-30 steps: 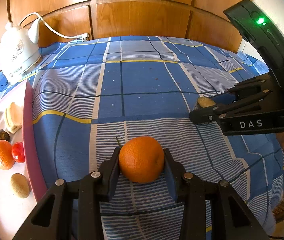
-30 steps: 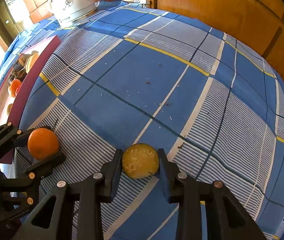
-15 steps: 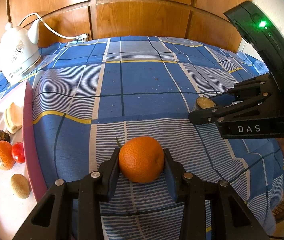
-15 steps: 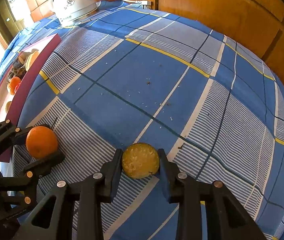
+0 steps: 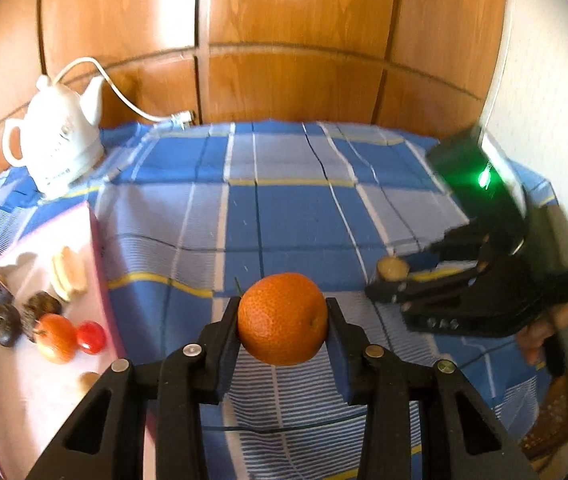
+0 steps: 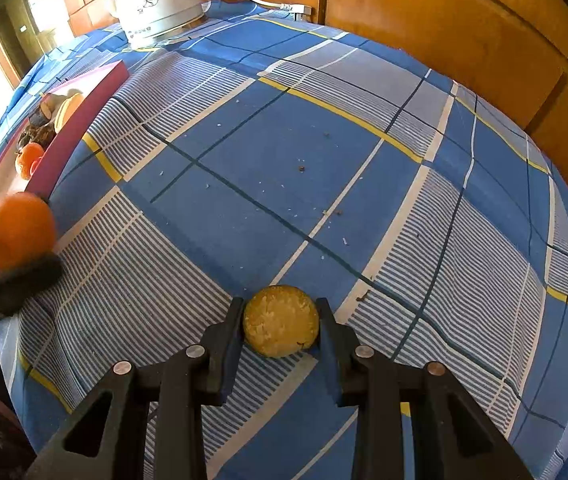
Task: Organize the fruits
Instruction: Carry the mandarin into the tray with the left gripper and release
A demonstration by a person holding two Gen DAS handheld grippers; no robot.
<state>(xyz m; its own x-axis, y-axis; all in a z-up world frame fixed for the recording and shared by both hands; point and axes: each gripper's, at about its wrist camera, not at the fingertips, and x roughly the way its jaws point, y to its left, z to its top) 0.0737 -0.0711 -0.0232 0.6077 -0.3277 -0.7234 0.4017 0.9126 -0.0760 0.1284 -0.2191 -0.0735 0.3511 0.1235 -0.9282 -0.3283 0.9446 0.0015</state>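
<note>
An orange hangs clear above the blue checked tablecloth, pinched between the pads of my left gripper. From the right wrist view the same orange shows at the far left, beside the tray. My right gripper is shut on a round, rough yellow fruit that rests on the striped part of the cloth. In the left wrist view that yellow fruit sits between the right gripper's fingers, to the right of the orange.
A pink-rimmed white tray at the left holds a small orange, a red tomato, dark fruits and pale slices. A white kettle with its cord stands behind it. Wood panels back the table. A hand grips the right tool.
My left gripper has risen with the orange, lifting it off the cloth and tipping its view upward. The right gripper stays in place on the yellow fruit.
</note>
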